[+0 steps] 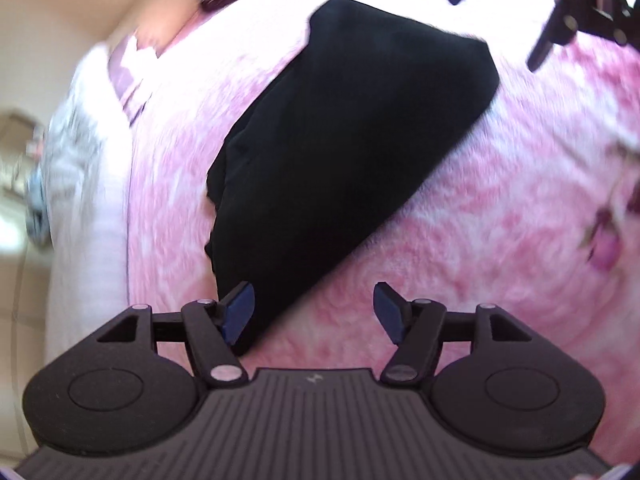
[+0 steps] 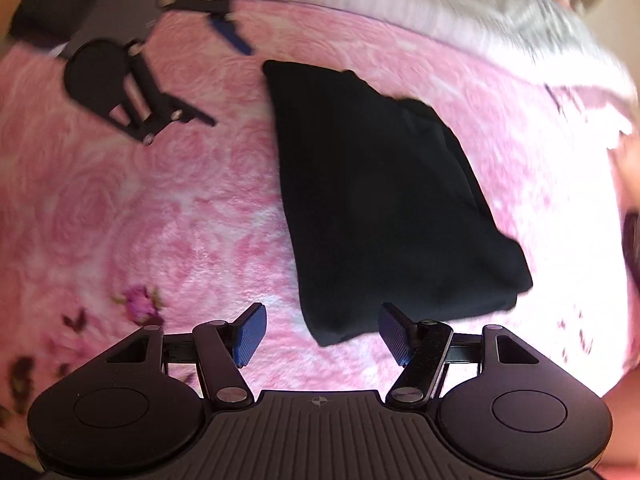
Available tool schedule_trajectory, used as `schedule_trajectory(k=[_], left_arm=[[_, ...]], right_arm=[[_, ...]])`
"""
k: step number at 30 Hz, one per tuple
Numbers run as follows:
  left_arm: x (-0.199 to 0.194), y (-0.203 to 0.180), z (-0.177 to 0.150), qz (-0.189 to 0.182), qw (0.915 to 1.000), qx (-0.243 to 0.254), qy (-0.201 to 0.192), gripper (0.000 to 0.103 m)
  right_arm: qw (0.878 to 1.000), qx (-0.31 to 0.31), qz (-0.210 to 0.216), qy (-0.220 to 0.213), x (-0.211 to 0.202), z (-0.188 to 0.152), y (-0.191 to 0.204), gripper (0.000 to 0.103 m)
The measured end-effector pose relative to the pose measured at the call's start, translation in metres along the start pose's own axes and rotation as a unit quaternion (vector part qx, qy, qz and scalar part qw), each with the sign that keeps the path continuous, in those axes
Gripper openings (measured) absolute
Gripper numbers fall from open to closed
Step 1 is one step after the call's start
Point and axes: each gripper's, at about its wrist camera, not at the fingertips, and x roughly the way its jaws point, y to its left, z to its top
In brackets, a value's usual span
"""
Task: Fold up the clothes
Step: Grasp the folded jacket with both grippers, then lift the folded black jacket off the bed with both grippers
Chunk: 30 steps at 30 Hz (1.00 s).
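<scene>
At the bottom of each frame, the left gripper (image 1: 314,312) and right gripper (image 2: 322,334) spread their fingers wide, holding nothing. Mid-frame, one folded black cloth garment (image 2: 384,196) lies on the pink rose-patterned bed (image 2: 140,208); probably soft, light; best pinched at corners.

Black garment (image 2: 384,200), pink rose-patterned blanket (image 2: 140,220), blue pads (image 2: 250,336) on black hand-held gripper (image 2: 322,334)

A pink rose-patterned blanket (image 2: 120,208) covers the bed, with darker purple flowers (image 2: 140,304) printed near its left edge. At the far side lies pale striped bedding (image 2: 360,4); a cream wall (image 1: 48,0) stands beyond it.
</scene>
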Motion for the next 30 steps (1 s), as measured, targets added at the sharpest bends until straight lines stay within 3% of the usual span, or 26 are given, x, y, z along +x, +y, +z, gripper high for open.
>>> schedule_trajectory(k=[5,7,11,13,16,19,22,24,25,30], left_arm=[[0.042,-0.017,-0.012,0.021,0.9947,0.095,-0.033,0.066],[0.057,-0.018,-0.015,0.021,0.9927,0.112,-0.038,0.066],[0.079,-0.022,-0.020,0.027,0.9871,0.150,-0.051,0.069],[0.086,-0.024,-0.018,0.035,0.9844,0.162,-0.058,0.070],[0.093,-0.024,-0.012,0.053,0.9816,0.170,-0.068,0.070],[0.099,-0.028,-0.004,0.075,0.9755,0.193,-0.074,0.070],[0.104,-0.037,0.007,0.091,0.9683,0.219,-0.080,0.070],[0.106,-0.043,0.016,0.094,0.9653,0.229,-0.085,0.064],[0.107,-0.045,0.020,0.089,0.9661,0.227,-0.087,0.056],[0.110,-0.046,0.034,0.065,0.9758,0.195,-0.074,0.042]], right_arm=[[0.992,-0.102,-0.065,-0.031,0.053,-0.009,0.035,0.065],[0.981,-0.151,-0.116,-0.038,0.077,-0.013,0.044,0.065],[0.959,-0.226,-0.169,-0.017,0.119,-0.019,0.044,0.066],[0.962,-0.222,-0.156,-0.025,0.124,-0.021,0.032,0.065],[0.968,-0.213,-0.126,-0.041,0.113,-0.028,0.011,0.045],[0.974,-0.198,-0.102,-0.049,0.092,-0.030,-0.021,0.039],[0.975,-0.196,-0.088,-0.049,0.067,-0.035,-0.054,0.039],[0.975,-0.203,-0.083,-0.047,0.053,-0.046,-0.071,0.039],[0.973,-0.210,-0.083,-0.048,0.051,-0.055,-0.074,0.039],[0.962,-0.245,-0.111,-0.052,0.058,-0.100,-0.049,0.045]])
